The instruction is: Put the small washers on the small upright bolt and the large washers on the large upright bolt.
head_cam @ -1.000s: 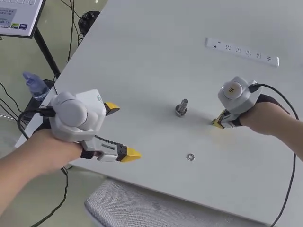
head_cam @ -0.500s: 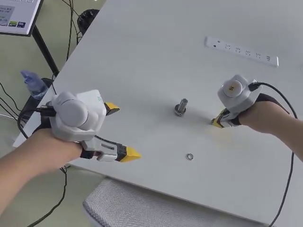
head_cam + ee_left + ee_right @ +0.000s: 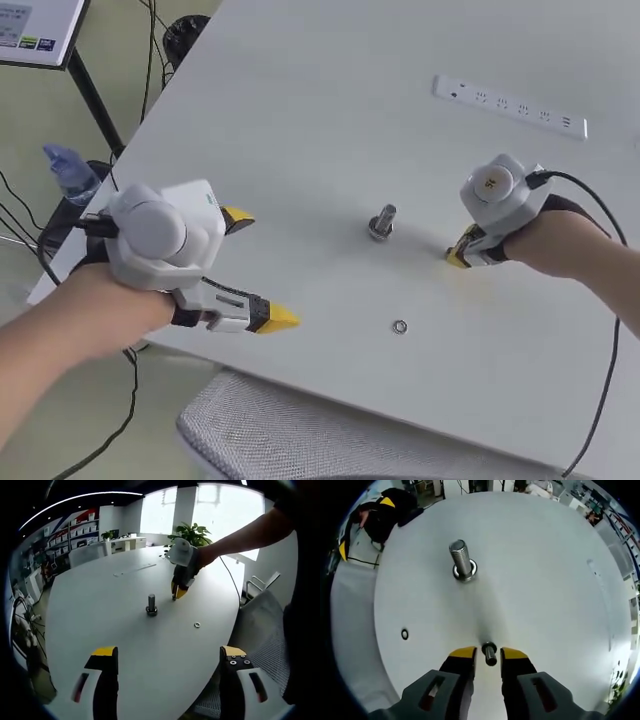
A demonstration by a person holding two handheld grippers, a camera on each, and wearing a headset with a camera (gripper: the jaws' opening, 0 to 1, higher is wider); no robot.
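Currently, left gripper (image 3: pixel 262 270) is hovering with jaws spread wide at 8 o'clock of the large upright bolt (image 3: pixel 383 224). Right gripper (image 3: pixel 458 258) is straddling the small upright bolt (image 3: pixel 490 653), jaws narrowly parted. One small washer (image 3: pixel 400 326) is lying loose at 6 o'clock of the large upright bolt.

On the desk (image 3: pixel 300 100), the large bolt (image 3: pixel 382 222) stands upright near the middle. The small bolt (image 3: pixel 489 653) is just right of it, between the right gripper's (image 3: pixel 458 256) fingers. The loose washer (image 3: pixel 399 326) lies in front of the large bolt, slightly right. The power strip (image 3: pixel 510 108) is well behind it, to the right. The left gripper (image 3: pixel 262 268) is left of it, at the desk's front edge.
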